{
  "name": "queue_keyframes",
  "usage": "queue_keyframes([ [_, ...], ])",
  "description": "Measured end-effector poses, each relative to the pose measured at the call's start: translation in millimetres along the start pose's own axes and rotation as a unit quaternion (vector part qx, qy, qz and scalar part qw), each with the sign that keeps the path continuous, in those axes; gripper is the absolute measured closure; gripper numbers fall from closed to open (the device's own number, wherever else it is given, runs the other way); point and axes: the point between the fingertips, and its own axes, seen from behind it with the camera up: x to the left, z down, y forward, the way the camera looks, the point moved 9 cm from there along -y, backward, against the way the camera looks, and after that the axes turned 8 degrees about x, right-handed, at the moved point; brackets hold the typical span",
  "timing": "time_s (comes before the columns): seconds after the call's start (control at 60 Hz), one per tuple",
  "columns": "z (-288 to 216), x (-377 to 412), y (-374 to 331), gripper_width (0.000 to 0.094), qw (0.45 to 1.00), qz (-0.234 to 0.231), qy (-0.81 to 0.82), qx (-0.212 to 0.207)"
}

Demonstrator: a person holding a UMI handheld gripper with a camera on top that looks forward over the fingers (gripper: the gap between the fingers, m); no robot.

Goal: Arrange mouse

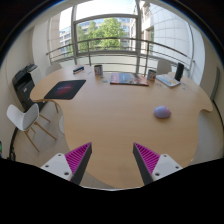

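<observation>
Mouse (162, 112) beyond open tongs (113, 152)

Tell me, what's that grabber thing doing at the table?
A person holds the gripper above a round wooden table. Its fingers are open and hold nothing. A computer mouse sits on the table, well beyond the fingers and off to their right. A dark mouse pad lies across the table, apart from the mouse.

— What does the gripper (112, 160) look like?
— Two fingers (72, 163), each with a ridged magenta pad (148, 156) on its inner face (pale, whitish bodies behind them), tapering to points.
</observation>
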Motion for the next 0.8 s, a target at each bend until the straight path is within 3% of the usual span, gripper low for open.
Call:
queue_keyframes([
  [0.233,-15,-45,51,0.0084,0.999,0.042,0.012,0.005],
  [0.5,-92,-86,149,0.0089,0.996,0.054,0.07,-0.032],
  [0.8,-172,-72,244,0.0098,0.991,0.057,0.102,-0.064],
])
